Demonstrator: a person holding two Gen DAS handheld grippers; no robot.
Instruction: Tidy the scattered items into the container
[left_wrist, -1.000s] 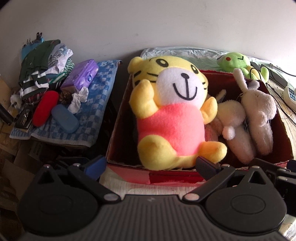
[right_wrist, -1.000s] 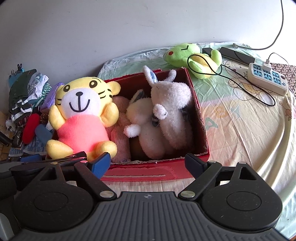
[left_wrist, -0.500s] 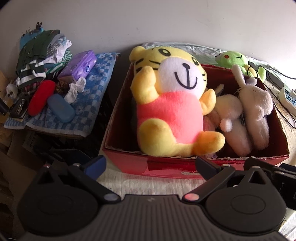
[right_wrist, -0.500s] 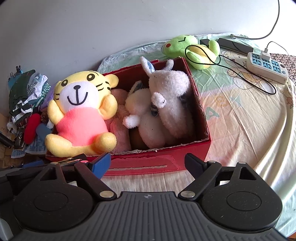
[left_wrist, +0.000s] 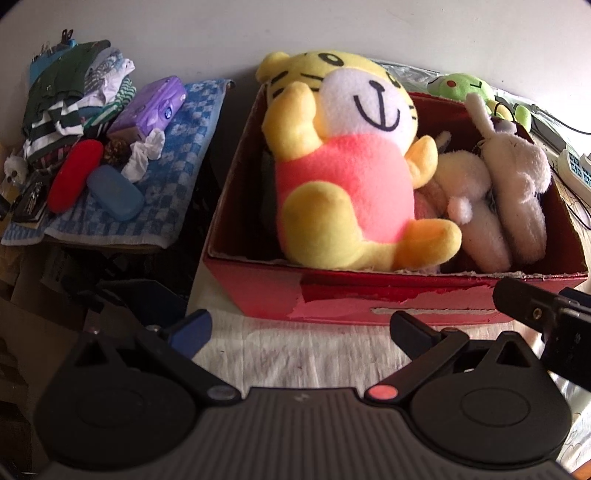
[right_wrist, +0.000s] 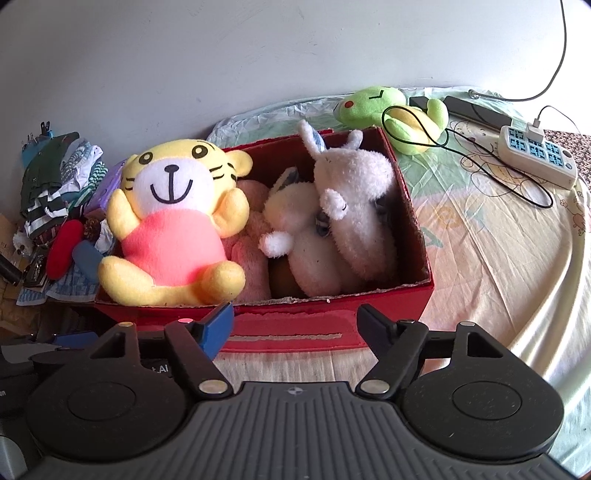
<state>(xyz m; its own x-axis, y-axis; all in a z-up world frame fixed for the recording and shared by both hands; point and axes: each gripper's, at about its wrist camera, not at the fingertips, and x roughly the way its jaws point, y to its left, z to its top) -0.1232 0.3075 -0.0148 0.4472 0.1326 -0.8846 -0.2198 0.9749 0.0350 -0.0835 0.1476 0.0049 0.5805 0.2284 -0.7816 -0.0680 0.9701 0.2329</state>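
A red cardboard box (right_wrist: 332, 332) (left_wrist: 369, 299) stands on the table. In it sit a yellow tiger plush in a pink shirt (right_wrist: 173, 229) (left_wrist: 343, 177) at the left and white rabbit plushes (right_wrist: 347, 210) (left_wrist: 517, 195) at the right. A green frog plush (right_wrist: 399, 110) (left_wrist: 465, 86) lies on the table behind the box, with a black cable across it. My left gripper (left_wrist: 299, 328) is open and empty in front of the box. My right gripper (right_wrist: 295, 325) is open and empty in front of the box.
A white power strip (right_wrist: 535, 155) with cables lies at the right back. Left of the table, a blue checked towel (left_wrist: 177, 173) holds a purple case (left_wrist: 147, 110), a red case (left_wrist: 74, 177), a blue case (left_wrist: 114, 192) and folded clothes (left_wrist: 70, 96). A wall is behind.
Both grippers have drawn back from the box and stayed open. The tiger plush rests in the box and has tipped slightly left.
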